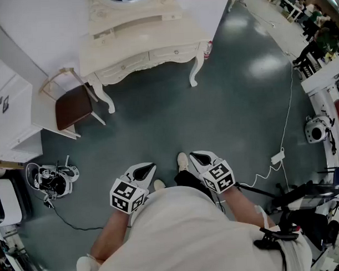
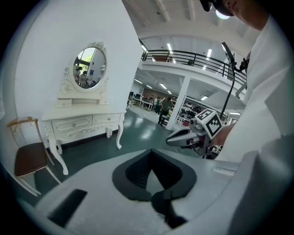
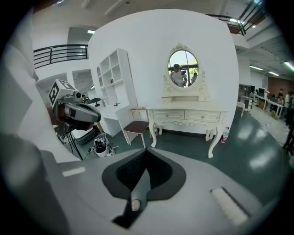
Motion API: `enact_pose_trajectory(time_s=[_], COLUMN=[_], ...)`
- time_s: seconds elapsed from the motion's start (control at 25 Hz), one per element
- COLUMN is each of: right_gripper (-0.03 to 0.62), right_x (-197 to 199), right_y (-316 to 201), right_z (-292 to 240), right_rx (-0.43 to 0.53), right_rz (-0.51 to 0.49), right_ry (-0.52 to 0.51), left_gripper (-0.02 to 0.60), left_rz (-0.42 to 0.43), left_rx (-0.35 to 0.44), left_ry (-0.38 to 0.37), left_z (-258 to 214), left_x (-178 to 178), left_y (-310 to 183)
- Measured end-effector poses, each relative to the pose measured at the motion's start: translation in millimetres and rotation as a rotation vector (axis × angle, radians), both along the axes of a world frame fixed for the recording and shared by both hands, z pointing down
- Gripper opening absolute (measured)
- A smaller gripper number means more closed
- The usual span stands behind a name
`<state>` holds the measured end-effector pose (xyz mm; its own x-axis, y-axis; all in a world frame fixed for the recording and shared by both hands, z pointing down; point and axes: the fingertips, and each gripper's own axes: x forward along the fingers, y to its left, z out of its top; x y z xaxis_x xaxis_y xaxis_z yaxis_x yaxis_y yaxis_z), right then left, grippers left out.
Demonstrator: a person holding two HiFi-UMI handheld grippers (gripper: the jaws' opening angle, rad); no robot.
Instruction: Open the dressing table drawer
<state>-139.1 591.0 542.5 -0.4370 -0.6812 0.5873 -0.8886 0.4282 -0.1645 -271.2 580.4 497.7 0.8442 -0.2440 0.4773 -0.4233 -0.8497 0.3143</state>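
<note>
The white dressing table (image 1: 144, 47) stands against the far wall, well ahead of me, with an oval mirror (image 3: 183, 68) on top. Its two front drawers (image 1: 122, 64) (image 1: 175, 51) are pushed in; they also show in the right gripper view (image 3: 169, 115) (image 3: 204, 116). My left gripper (image 1: 151, 166) and right gripper (image 1: 193, 156) are both held close to my body above the green floor, far from the table. Each points toward the table with its jaws together and nothing between them. From the left gripper (image 2: 150, 151) I see the right gripper (image 2: 170, 140) beside it.
A wooden chair (image 1: 74, 105) with a brown seat stands left of the table. A white shelf unit (image 1: 10, 110) is further left. A device with cables (image 1: 51, 179) lies on the floor at the left. A bottle (image 1: 208, 48) stands by the table's right leg. A white cable (image 1: 281, 150) runs along the right.
</note>
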Motion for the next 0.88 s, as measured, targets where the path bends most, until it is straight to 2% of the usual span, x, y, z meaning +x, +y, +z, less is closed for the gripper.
enact_pose_trajectory(time_s=[0.36, 0.8, 0.88], right_gripper=[-0.002, 0.002, 0.023], right_x=[41.0, 145.8, 165.8], right_y=[-29.3, -125.2, -138.6], right_z=[-3.5, -14.7, -12.5], right_rx=[0.023, 0.061, 0.056], right_rz=[0.002, -0.032, -0.032], right_ry=[-0.021, -0.028, -0.033], left_gripper=[0.003, 0.003, 0.003], left_rz=[-0.012, -0.025, -0.031], left_rx=[0.013, 0.052, 0.054], left_ry=[-0.029, -0.043, -0.046], left_z=[-2.3, -27.4, -28.4], left_x=[38.4, 151.9, 170.6], left_y=[-31.8, -117.4, -129.7])
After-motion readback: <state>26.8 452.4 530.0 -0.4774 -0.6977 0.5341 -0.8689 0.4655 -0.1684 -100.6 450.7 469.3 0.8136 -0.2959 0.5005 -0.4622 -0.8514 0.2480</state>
